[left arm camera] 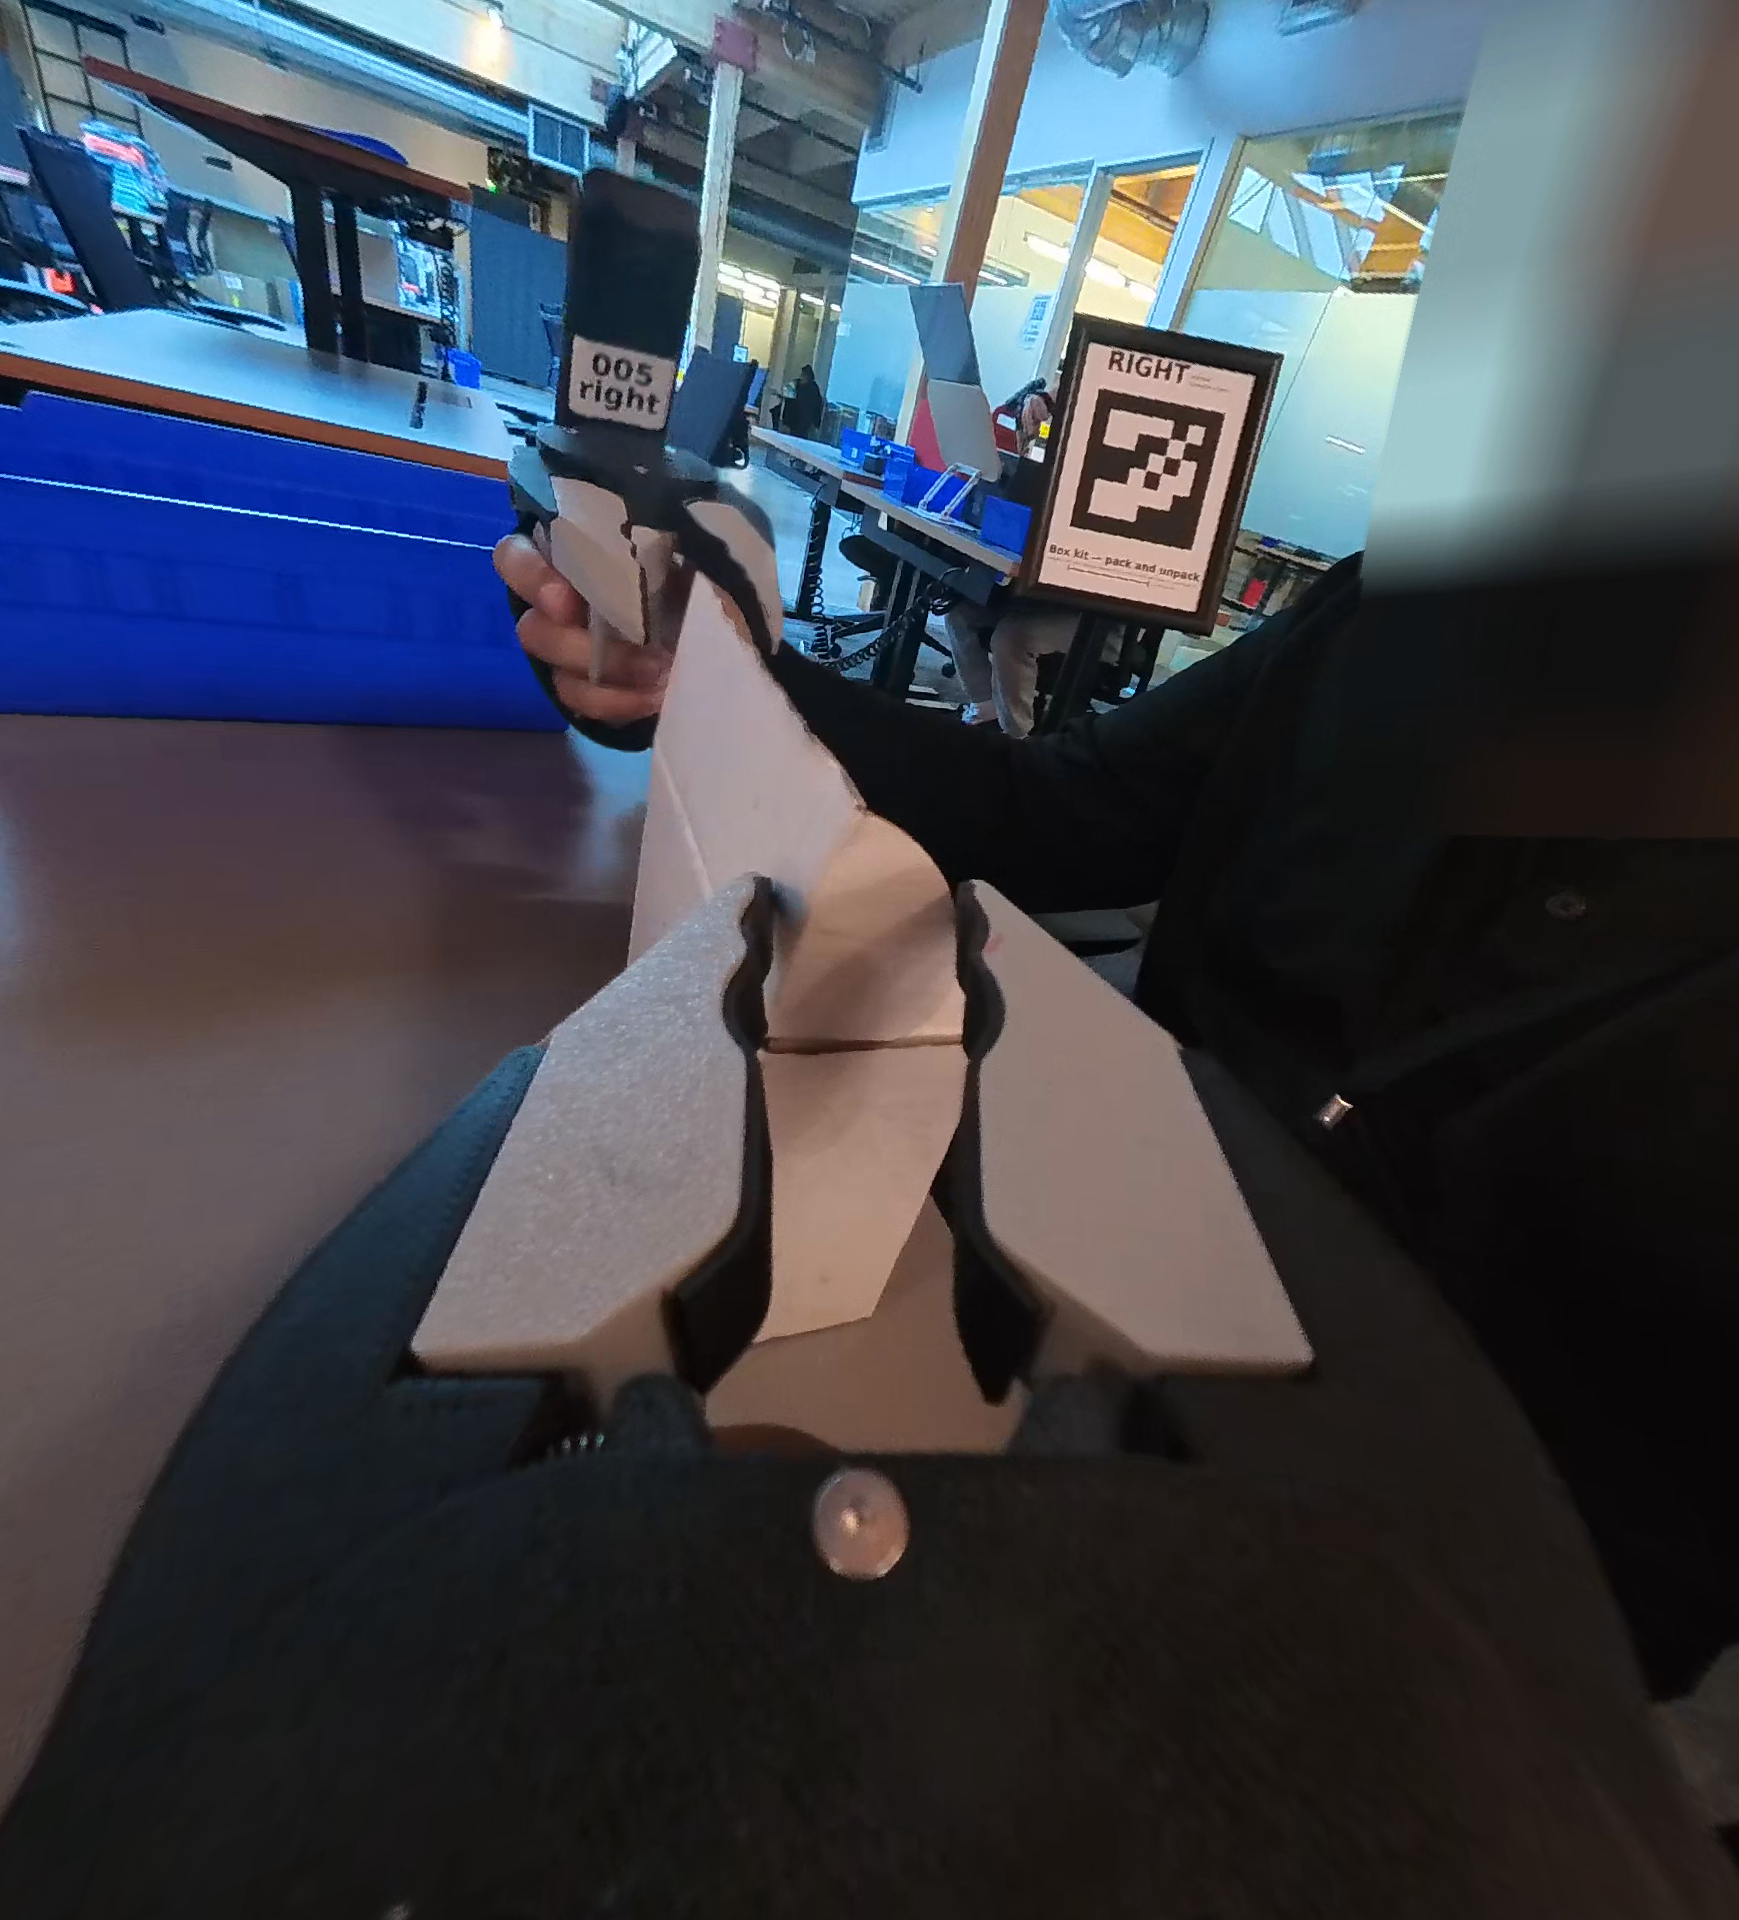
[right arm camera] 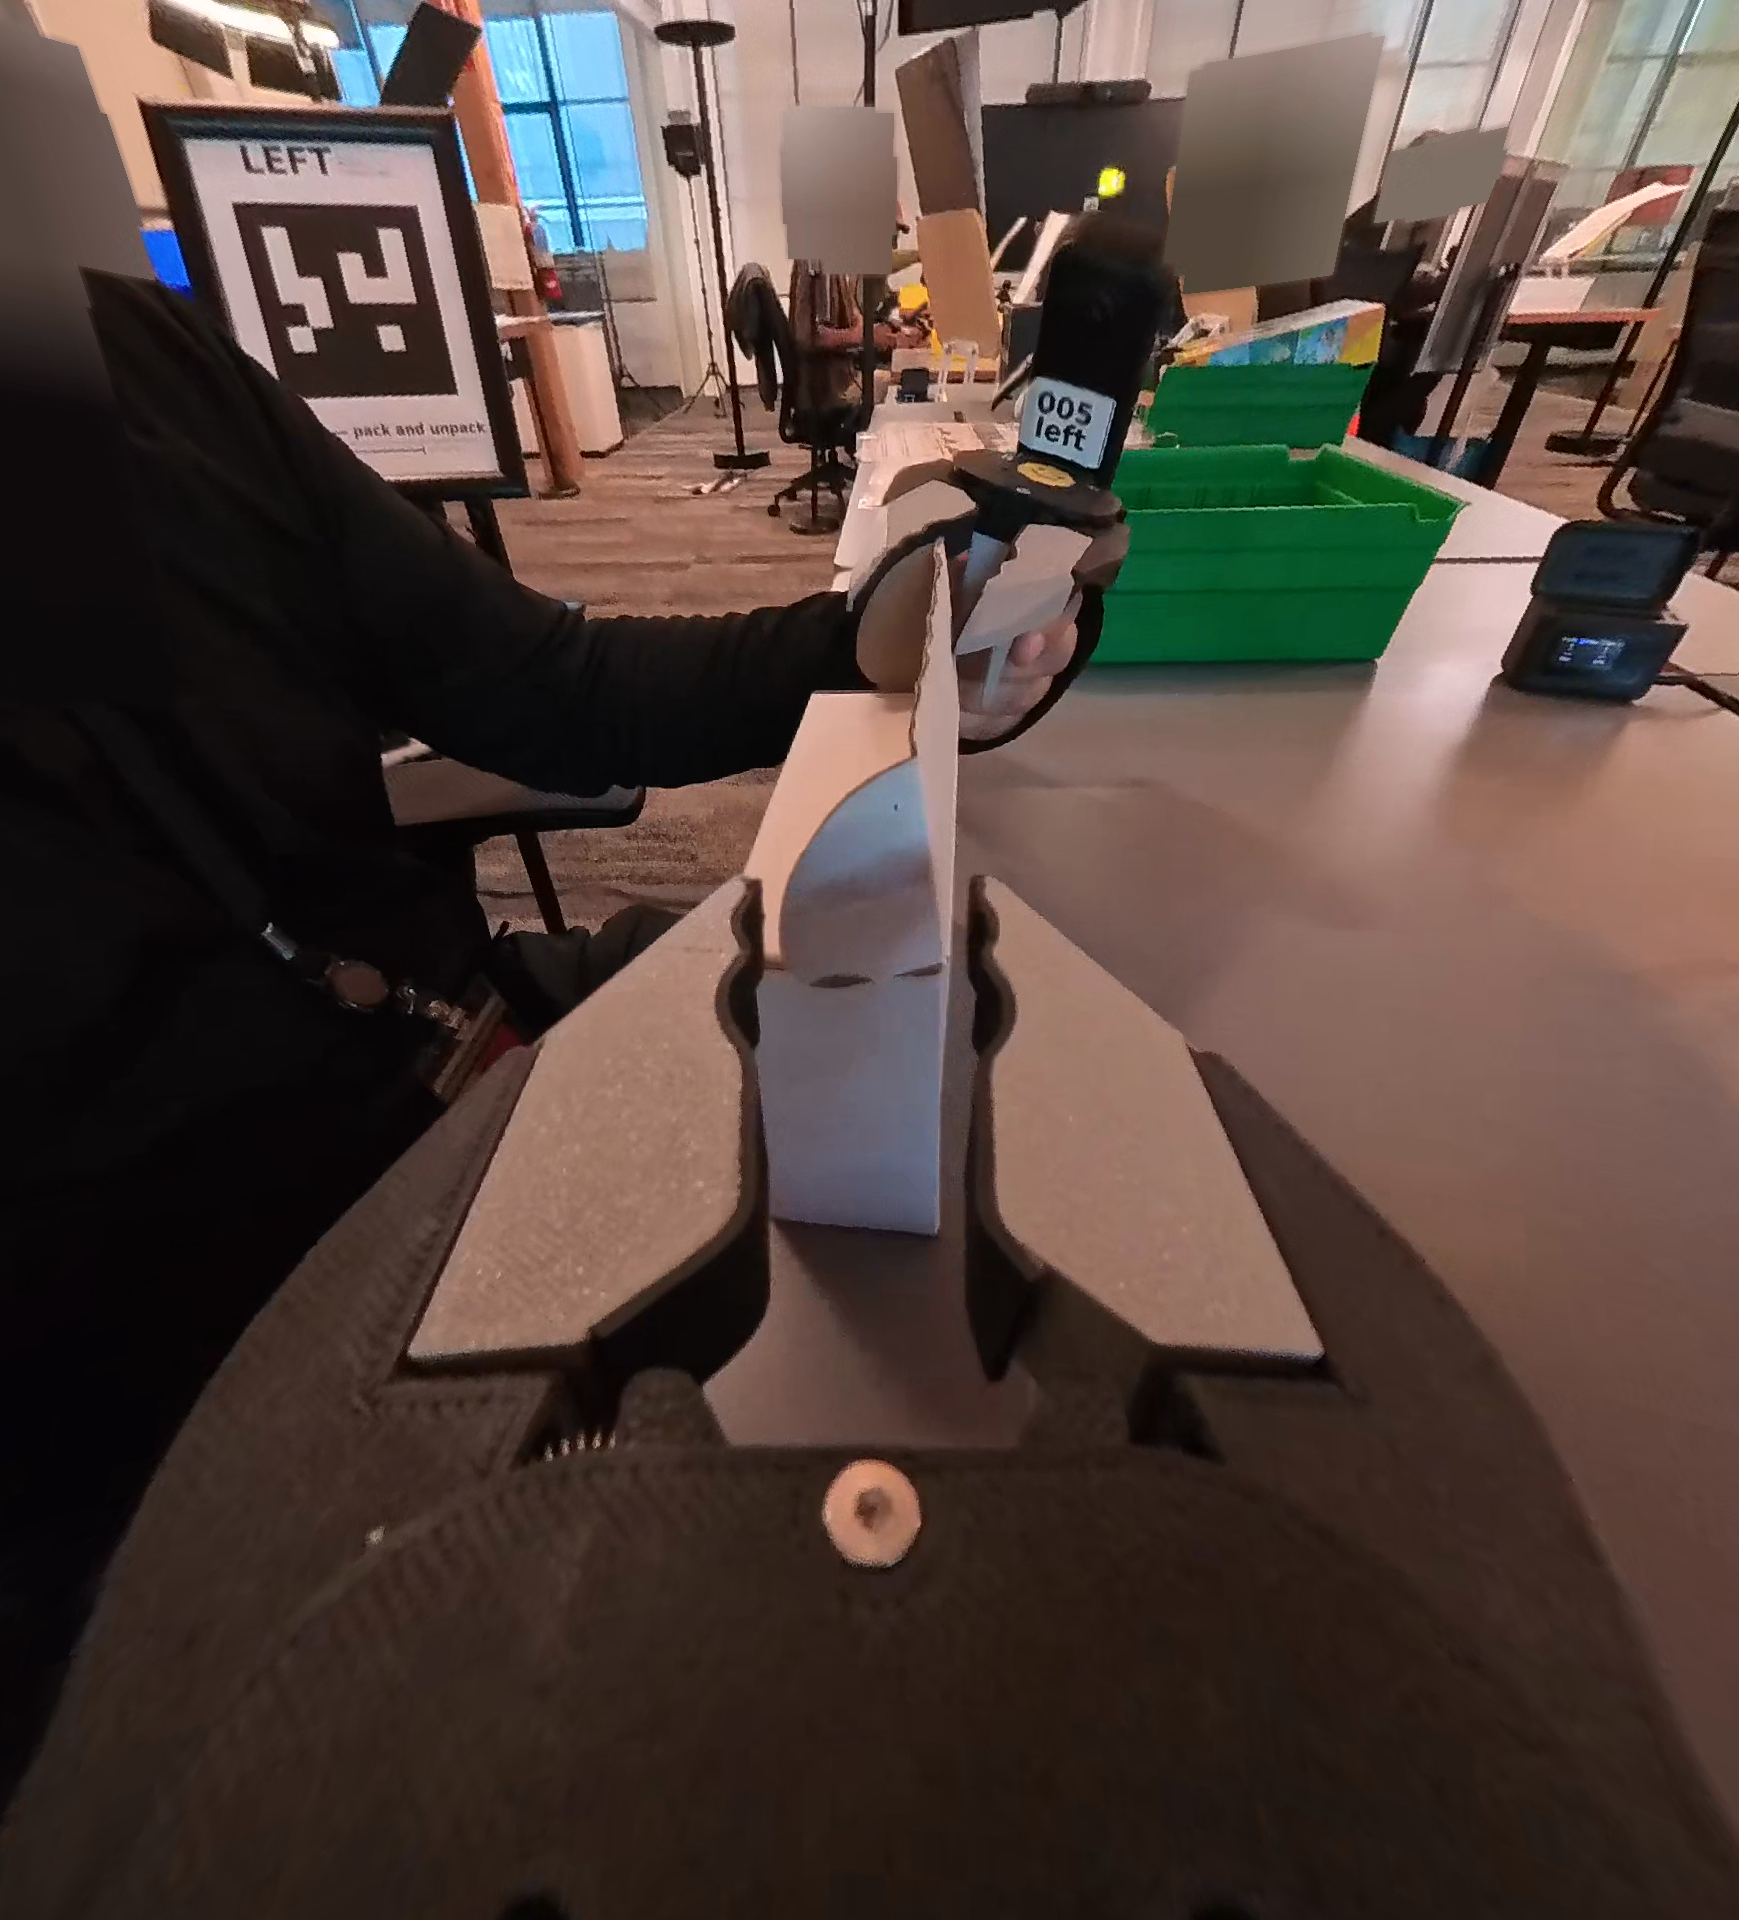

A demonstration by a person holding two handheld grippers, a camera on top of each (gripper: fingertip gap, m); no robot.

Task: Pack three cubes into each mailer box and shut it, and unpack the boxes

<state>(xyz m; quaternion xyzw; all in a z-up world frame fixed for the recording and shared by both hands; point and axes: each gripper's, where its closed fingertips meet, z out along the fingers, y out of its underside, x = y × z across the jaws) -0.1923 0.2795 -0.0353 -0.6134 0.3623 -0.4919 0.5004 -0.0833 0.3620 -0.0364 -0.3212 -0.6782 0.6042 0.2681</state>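
The mailer box (left arm camera: 740, 790) is looking like white cardboard, smooth and matt, and its cut edge (right arm camera: 932, 665) is showing brown paper. The left gripper (left arm camera: 860, 971) is showing grainy grey fingers (left arm camera: 626, 1132) with dark rubbery edges and a rough black plastic body. A shiny metal screw (left arm camera: 860, 1522) is sitting in it. The table (left arm camera: 221, 935) is shining a little and looking smooth. The blue bin (left arm camera: 221, 582) and the green bin (right arm camera: 1260, 561) are looking like hard plastic.
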